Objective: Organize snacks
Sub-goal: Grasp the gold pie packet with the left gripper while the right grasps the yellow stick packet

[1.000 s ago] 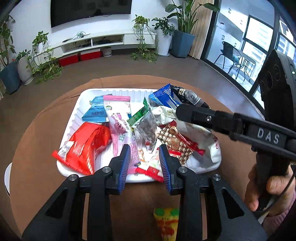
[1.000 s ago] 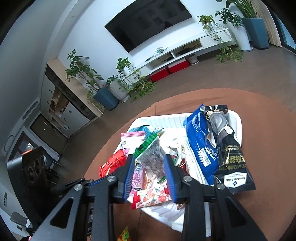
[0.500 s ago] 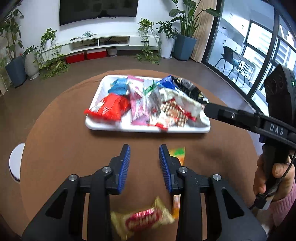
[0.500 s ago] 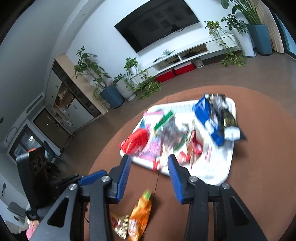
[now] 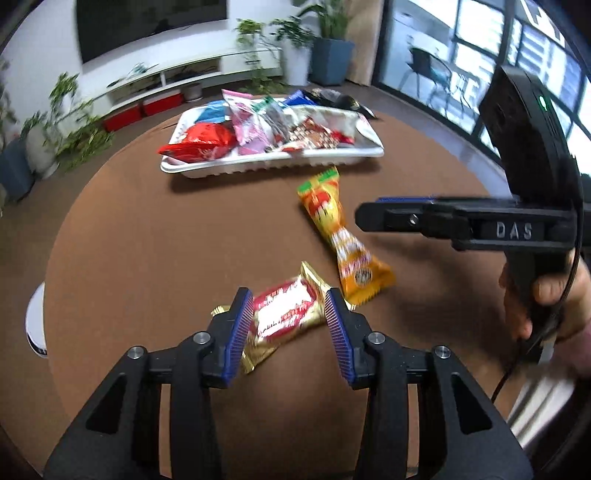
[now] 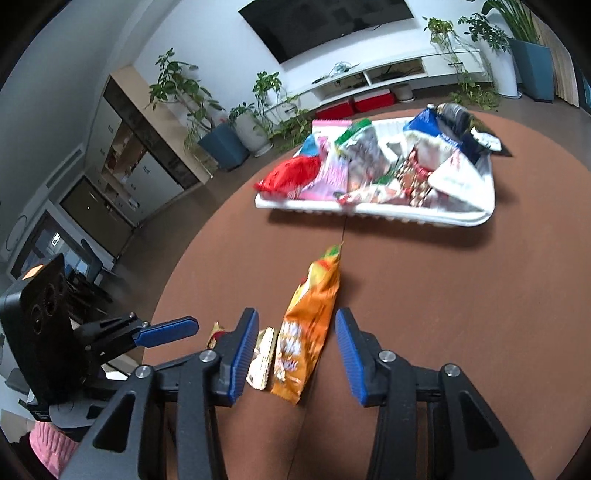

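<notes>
- Behind it all ran a living room with a wall TV [image 6: 325, 22], a low white shelf unit and potted plants [image 6: 177, 96] along the floor.
- Up front, the round brown table [image 5: 147, 258] carried a white tray [image 5: 273, 162] at its far side, heaped with snack packets, a red packet [image 5: 199, 142] at its left end.
- Two snacks lay loose on the tabletop, nearer than the tray: an orange-yellow packet [image 5: 340, 236] and a gold-and-red wrapper [image 5: 284, 314], just beside each other.
- Left gripper [image 5: 290, 332] sat low over the table with its blue-padded jaws spread, the gold-and-red wrapper lying between them, no clear squeeze on it.
- Right gripper [image 6: 295, 350] was also spread wide, the orange-yellow packet [image 6: 306, 325] lying between its fingers without being pinched.
- From the left camera, the right gripper's finger [image 5: 406, 218] hung just beside that orange-yellow packet, the person's right hand [image 5: 546, 302] wrapped around the handle.
</notes>
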`<state>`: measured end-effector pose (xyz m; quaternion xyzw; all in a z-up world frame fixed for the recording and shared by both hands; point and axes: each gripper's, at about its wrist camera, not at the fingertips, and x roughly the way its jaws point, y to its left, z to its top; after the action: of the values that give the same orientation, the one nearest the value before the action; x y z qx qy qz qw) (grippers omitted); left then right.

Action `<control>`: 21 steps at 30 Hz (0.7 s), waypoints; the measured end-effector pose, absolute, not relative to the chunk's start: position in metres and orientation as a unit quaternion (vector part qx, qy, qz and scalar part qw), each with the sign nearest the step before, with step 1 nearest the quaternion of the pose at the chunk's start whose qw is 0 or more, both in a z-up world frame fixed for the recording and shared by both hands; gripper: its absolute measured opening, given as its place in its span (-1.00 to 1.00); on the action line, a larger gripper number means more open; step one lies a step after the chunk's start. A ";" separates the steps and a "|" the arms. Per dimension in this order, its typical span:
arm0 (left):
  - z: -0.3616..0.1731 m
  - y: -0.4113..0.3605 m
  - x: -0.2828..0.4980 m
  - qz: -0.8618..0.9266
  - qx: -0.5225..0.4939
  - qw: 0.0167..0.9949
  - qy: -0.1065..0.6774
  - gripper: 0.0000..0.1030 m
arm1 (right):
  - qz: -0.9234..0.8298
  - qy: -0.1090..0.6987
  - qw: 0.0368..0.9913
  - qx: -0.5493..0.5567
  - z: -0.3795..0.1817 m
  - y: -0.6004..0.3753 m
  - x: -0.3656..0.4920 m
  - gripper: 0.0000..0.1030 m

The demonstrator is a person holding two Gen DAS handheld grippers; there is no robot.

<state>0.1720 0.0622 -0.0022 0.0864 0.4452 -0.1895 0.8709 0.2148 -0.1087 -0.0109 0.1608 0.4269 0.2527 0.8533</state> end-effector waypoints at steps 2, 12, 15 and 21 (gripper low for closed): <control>-0.005 0.060 0.172 -0.198 0.109 0.866 0.446 -0.24 | 0.253 0.429 0.852 0.159 -0.013 -0.106 0.213 -0.09; -0.023 0.050 0.188 -0.238 0.202 0.832 0.459 -0.20 | 0.249 0.440 0.850 0.148 -0.019 -0.099 0.211 -0.06; -0.027 0.043 0.189 -0.238 0.235 0.826 0.454 -0.19 | 0.248 0.441 0.850 0.147 -0.018 -0.099 0.212 -0.05; -0.029 0.047 0.203 -0.222 0.197 0.829 0.473 -0.19 | 0.245 0.444 0.850 0.144 -0.021 -0.097 0.213 -0.03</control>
<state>0.2030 0.0473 -0.0292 0.1970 0.4735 -0.2222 0.8292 0.2126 -0.0973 -0.0212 0.1441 0.4437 0.2454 0.8498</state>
